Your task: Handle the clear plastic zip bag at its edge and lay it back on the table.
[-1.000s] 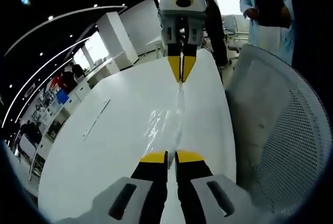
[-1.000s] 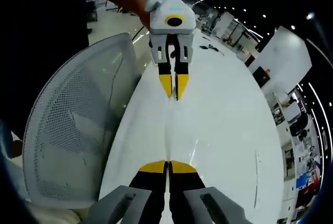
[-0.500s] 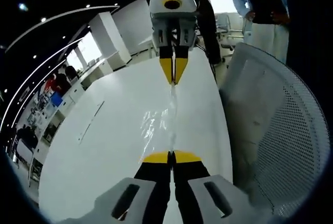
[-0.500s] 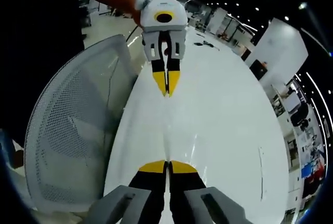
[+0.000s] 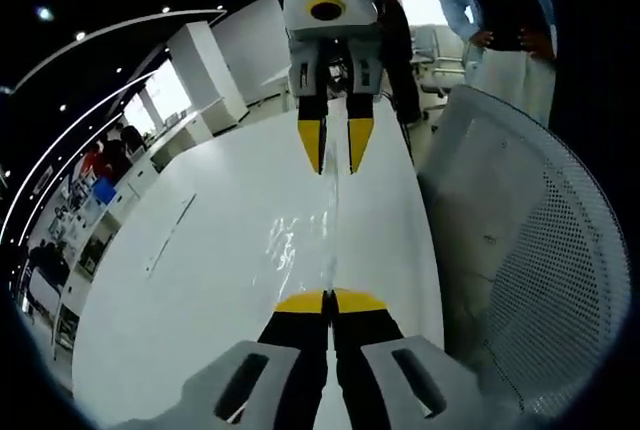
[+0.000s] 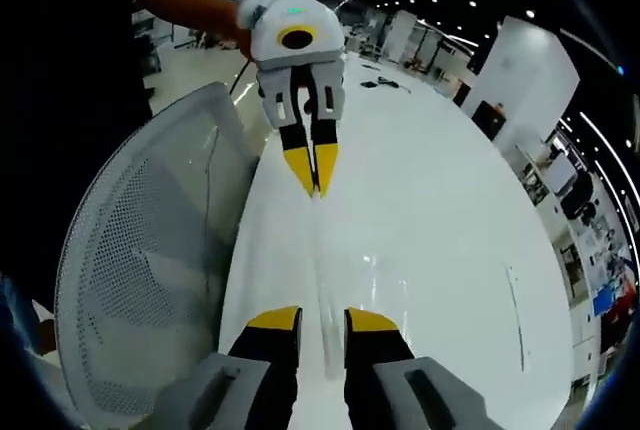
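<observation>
- Left tool (image 5: 330,302) pinches the near edge of the clear zip bag (image 5: 322,240), which lies stretched over the white tabletop (image 5: 200,280).
- Right tool (image 5: 334,145), at 12 o'clock, stands spread, its edge released.
- Judged left: letting go the near edge.

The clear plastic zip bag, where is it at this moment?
In the left gripper view the clear plastic zip bag stretches over the white table, one end pinched in the left tongs, the other between the open right tongs.

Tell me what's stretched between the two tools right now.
The clear zip bag, edge-on above the white table, runs from the shut left tool to the open right tool, per the left gripper view.
</observation>
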